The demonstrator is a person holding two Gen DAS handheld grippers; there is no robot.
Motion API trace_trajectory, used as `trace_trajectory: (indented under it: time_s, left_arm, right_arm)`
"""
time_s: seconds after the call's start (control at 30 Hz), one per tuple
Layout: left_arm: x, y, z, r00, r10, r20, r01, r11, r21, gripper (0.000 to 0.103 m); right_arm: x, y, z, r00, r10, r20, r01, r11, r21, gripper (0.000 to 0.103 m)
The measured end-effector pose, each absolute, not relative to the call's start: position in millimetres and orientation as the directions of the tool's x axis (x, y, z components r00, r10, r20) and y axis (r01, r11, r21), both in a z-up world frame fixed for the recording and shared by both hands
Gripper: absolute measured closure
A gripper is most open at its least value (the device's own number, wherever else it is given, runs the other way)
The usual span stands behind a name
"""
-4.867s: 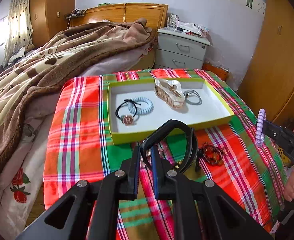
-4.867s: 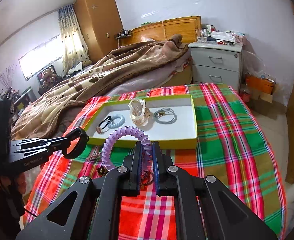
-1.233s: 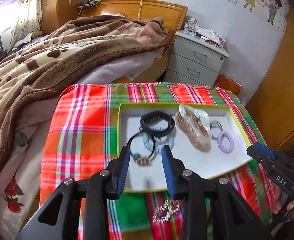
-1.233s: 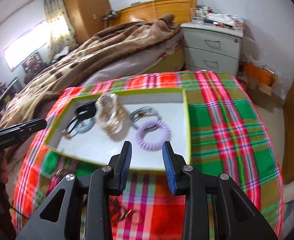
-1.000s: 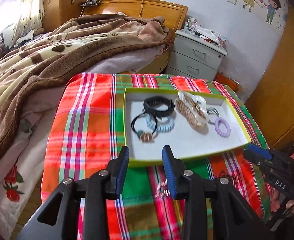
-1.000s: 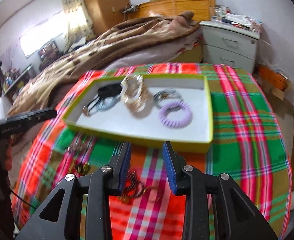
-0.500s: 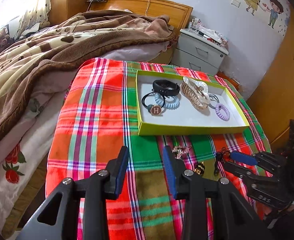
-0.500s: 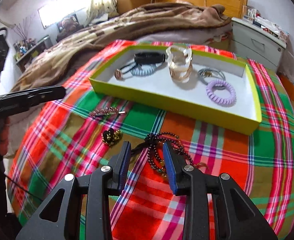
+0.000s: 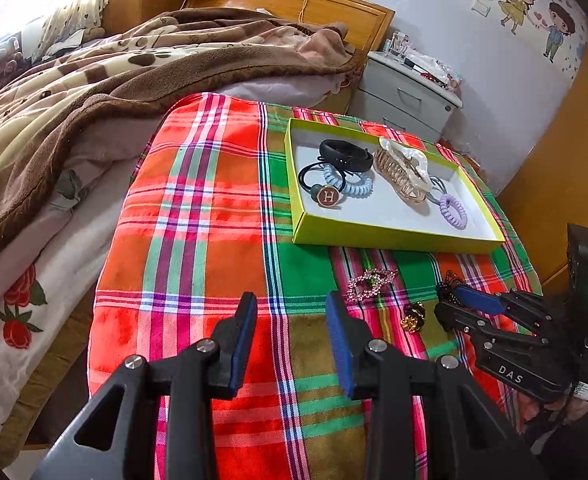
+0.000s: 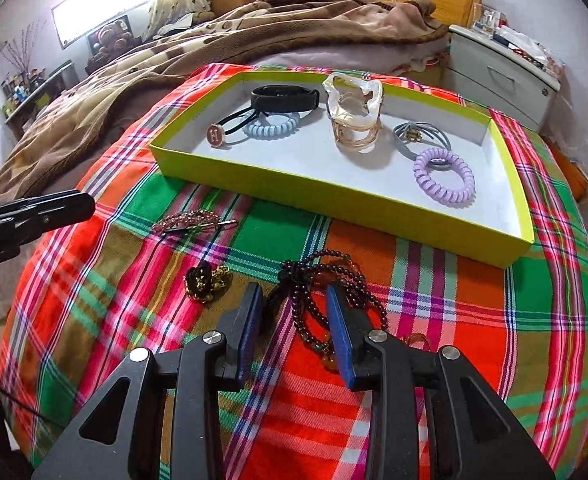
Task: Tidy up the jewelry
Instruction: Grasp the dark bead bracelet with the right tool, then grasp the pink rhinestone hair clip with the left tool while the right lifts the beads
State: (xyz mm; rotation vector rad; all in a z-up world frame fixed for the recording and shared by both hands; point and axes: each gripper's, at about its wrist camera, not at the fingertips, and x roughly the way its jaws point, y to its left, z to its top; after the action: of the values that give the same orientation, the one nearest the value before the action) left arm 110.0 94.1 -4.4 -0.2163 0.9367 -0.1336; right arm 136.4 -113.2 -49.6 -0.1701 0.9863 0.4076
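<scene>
the right tongs (image 10: 294,316) are standing apart and holding nothing, straddling a dark beaded bracelet (image 10: 325,292) that is lying on the plaid cloth (image 10: 473,320) near the front edge of the worktop. the left tongs (image 9: 290,332) are also gaping apart and holding nothing, hanging over bare cloth toward the worktop's left front part. a yellow-green tray (image 10: 278,176) is sitting toward the back edge, holding a black band (image 10: 286,98), a black tie with an h charm (image 10: 216,135), a pale blue coil tie (image 10: 272,126), a pearly claw clip (image 10: 353,110), a grey tie (image 10: 417,136) and a purple coil tie (image 10: 443,176). outside the tray, just in front of its near wall, a pink rhinestone clip (image 10: 190,218) and a small black-and-gold piece (image 10: 206,276) are lying on the cloth, well left of the bracelet.
</scene>
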Motion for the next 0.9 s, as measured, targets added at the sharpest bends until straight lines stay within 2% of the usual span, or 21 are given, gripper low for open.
trace_trajectory:
  time_s: [0.07, 0.1, 0.23, 0.63, 0.83, 0.9]
  left_arm:
    - [110, 95, -5, 0.585, -0.208, -0.784, 0.016, 0.969, -0.246, 0.066]
    - [109, 96, -6, 0.585, -0.212, -0.783, 0.019, 0.968, -0.249, 0.066]
    - [109, 95, -7, 0.58, -0.228, -0.782, 0.033, 0.966, -0.257, 0.066]
    - [130, 74, -9, 0.542, -0.311, -0.78, 0.131, 0.949, -0.287, 0.06]
    - [142, 54, -9, 0.526, -0.333, -0.783, 0.209, 0.942, -0.261, 0.06]
    - [145, 47, -12, 0.523, -0.304, -0.796, 0.209, 0.951, -0.226, 0.06]
  right_arm:
    - [136, -113, -49, 0.497, 0.233, -0.835, -0.393, 0.919, 0.023, 0.079]
    - [137, -114, -49, 0.498, 0.231, -0.835, -0.385, 0.922, 0.026, 0.088]
    - [136, -117, -49, 0.506, 0.227, -0.832, -0.371, 0.928, 0.027, 0.093]
    - [123, -136, -12, 0.602, 0.287, -0.745, -0.338, 0.937, 0.088, 0.094]
    - [116, -148, 7, 0.648, 0.293, -0.703, -0.302, 0.946, 0.115, 0.094]
    - [113, -151, 12, 0.66, 0.296, -0.691, -0.299, 0.947, 0.12, 0.094]
